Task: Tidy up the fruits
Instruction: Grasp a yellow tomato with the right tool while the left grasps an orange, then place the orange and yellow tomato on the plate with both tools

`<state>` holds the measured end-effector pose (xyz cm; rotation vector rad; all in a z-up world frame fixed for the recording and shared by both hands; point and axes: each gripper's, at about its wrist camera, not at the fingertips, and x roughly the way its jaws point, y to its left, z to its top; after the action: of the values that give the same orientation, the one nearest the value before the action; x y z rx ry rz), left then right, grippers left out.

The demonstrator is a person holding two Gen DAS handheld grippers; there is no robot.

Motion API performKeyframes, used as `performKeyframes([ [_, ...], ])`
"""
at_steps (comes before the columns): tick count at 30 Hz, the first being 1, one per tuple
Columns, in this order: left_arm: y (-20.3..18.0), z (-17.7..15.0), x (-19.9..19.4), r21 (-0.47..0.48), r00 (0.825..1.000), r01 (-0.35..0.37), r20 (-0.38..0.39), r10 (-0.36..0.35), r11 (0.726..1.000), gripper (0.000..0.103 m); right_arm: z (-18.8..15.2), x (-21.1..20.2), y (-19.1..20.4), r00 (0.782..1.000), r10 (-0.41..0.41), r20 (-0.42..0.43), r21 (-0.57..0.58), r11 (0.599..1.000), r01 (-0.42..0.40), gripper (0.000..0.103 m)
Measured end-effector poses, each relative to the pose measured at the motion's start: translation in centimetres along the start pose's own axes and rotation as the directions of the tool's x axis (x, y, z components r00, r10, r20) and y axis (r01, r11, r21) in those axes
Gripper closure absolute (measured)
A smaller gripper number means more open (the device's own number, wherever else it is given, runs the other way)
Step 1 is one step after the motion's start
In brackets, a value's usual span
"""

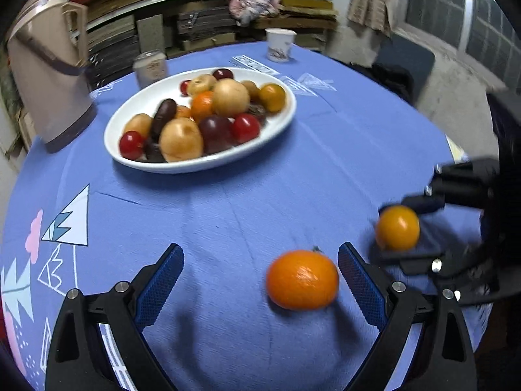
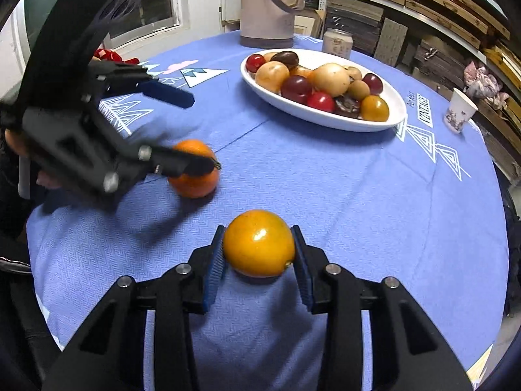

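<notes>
The yellow-orange fruit (image 2: pixel 259 242) sits low in the middle of the right wrist view, and my right gripper (image 2: pixel 259 254) is clamped on it: both blue pads press its sides, and the fruit looks smooth and glossy. In the left wrist view the same fruit shows at the right edge, held just above the blue tablecloth (image 1: pixel 244 195).

The tangerine (image 1: pixel 302 279) lies on the cloth at the lower middle of the left wrist view, between the fingers of my left gripper (image 1: pixel 260 273) but much nearer the right-hand pad. That gripper stands wide apart and no pad touches the tangerine yet.

The white dish (image 1: pixel 130 110) is in the upper left of the left view, well apart from both loose fruits, already heaped with pale yellow, dark purple, red and orange fruit. Behind it stand a beige jug (image 1: pixel 49 78), a can (image 1: pixel 150 66) and a paper cup (image 1: pixel 280 44).

As I judge it, the risks are these. The glossy fruit could squirt out of my right pads if I swing it fast towards the dish. The tangerine sits off-centre, so closing now may push it sideways and let it roll. My two tools are close together, and they could knock each other. Dropping fruit on that full heap could send others over the rim
</notes>
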<state>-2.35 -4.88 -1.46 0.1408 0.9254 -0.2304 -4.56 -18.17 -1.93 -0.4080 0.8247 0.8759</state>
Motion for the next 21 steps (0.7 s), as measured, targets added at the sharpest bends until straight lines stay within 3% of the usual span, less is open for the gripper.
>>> performKeyframes([
  [2, -0.3, -0.2, 0.3, 0.008, 1.000, 0.011, -0.010, -0.011, 1.000, 0.019, -0.1, 0.0, -0.1, 1.000, 0.000, 0.002, 0.005, 1.000, 0.000, 0.065],
  [4, -0.4, -0.3, 0.3, 0.003, 0.998, 0.067, -0.016, -0.067, 0.998, 0.033, -0.1, -0.1, -0.3, 1.000, -0.003, 0.002, 0.010, 1.000, 0.003, 0.065],
  [6, -0.7, -0.4, 0.4, 0.008, 0.992, 0.122, -0.027, -0.122, 0.992, 0.056, -0.2, -0.1, -0.1, 1.000, -0.007, 0.000, 0.013, 1.000, 0.007, 0.065],
  [12, -1.8, -0.9, 0.4, 0.063, 0.997, 0.080, -0.005, -0.080, 0.995, 0.057, 0.5, 0.2, -0.2, 1.000, -0.013, 0.003, 0.017, 1.000, 0.013, 0.065],
  [17, -1.3, -0.4, 0.0, 0.026, 0.998, 0.055, 0.017, -0.055, 0.998, 0.057, 1.6, -0.6, -0.8, 0.999, -0.036, 0.031, 0.036, 0.999, 0.035, 0.065],
  [21, 1.0, 1.2, -0.9, -0.060, 0.999, 0.032, 0.046, -0.030, 0.998, 0.057, 3.5, -1.6, -1.6, 0.996, -0.055, 0.074, 0.036, 0.998, 0.052, 0.065],
])
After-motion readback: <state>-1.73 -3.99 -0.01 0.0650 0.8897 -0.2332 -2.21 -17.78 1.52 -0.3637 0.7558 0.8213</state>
